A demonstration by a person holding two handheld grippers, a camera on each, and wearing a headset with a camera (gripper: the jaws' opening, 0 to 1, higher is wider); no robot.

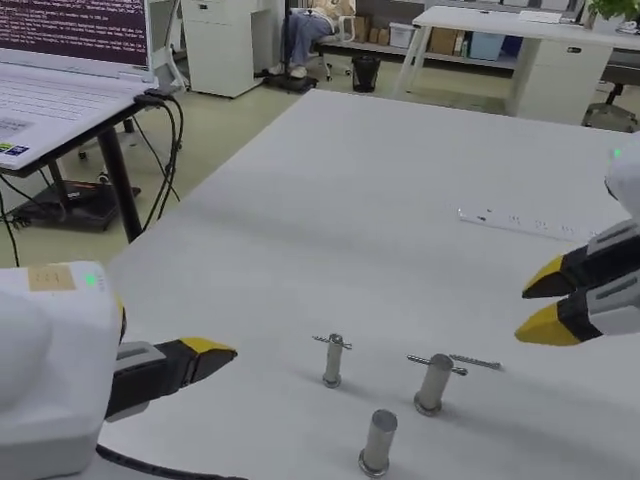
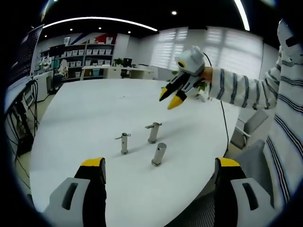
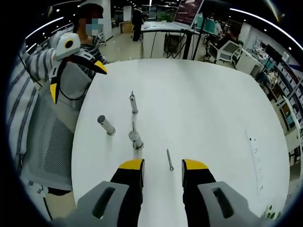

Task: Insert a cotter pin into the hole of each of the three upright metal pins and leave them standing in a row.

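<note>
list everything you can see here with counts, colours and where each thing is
table: 1, white, under everything
metal pins: 3, silver, upright near the table's near edge
cotter pins: 3, silver, two through pins, one loose beside them
power strip: 1, white, far right on table
laptop: 1, pale, on a stand left of table
left gripper: 1, black with yellow tips, open, low left
right gripper: 1, same colours, open, right

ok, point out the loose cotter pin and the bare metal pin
loose cotter pin [image 1: 475, 361], head view, middle of its shaft.
bare metal pin [image 1: 379, 440], head view, side of its body.
</note>
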